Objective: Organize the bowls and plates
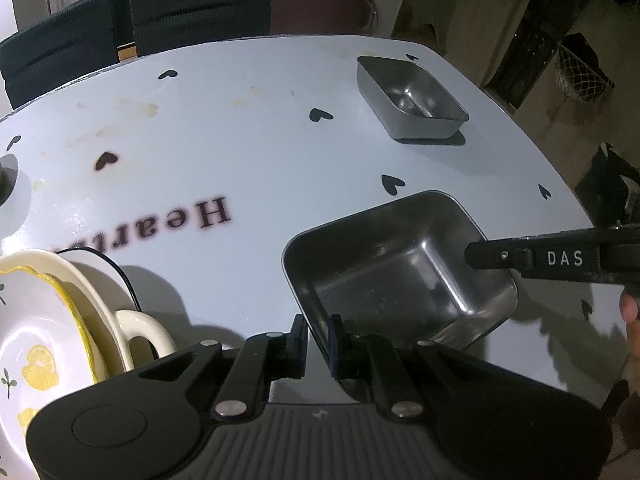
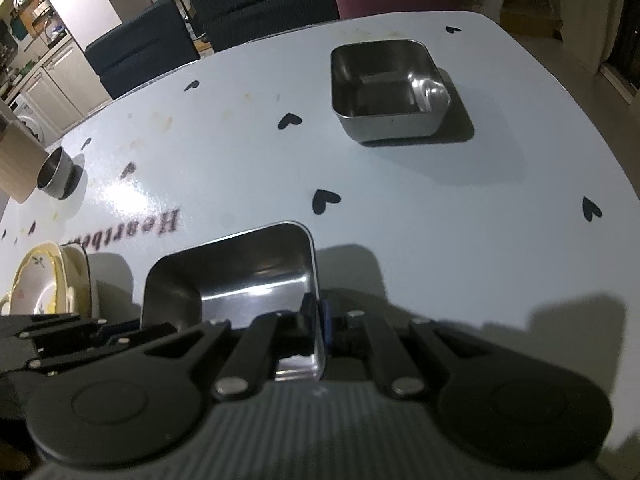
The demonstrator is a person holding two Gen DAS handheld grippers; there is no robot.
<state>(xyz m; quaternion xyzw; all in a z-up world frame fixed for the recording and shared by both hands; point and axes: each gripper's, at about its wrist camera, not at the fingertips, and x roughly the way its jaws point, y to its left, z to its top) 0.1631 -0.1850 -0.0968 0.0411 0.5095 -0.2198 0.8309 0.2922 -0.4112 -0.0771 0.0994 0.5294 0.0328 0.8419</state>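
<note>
A square steel tray [image 1: 400, 264] is held between both grippers above the white table [image 1: 240, 140]. My left gripper [image 1: 317, 338] is shut on its near-left rim. My right gripper [image 2: 317, 320] is shut on its right rim; its finger shows in the left wrist view [image 1: 540, 260]. The same tray shows in the right wrist view [image 2: 236, 276]. A second steel tray [image 1: 410, 96] stands far right on the table, also in the right wrist view [image 2: 384, 88]. Cream and lemon-pattern ceramic dishes [image 1: 48, 332] are stacked at the near left, also in the right wrist view [image 2: 52, 284].
A small round steel cup [image 2: 56, 174] stands at the far left next to a cardboard box [image 2: 16, 160]. Dark chairs [image 1: 160, 12] line the far table edge. The table's right edge [image 1: 560, 152] is close to the far tray.
</note>
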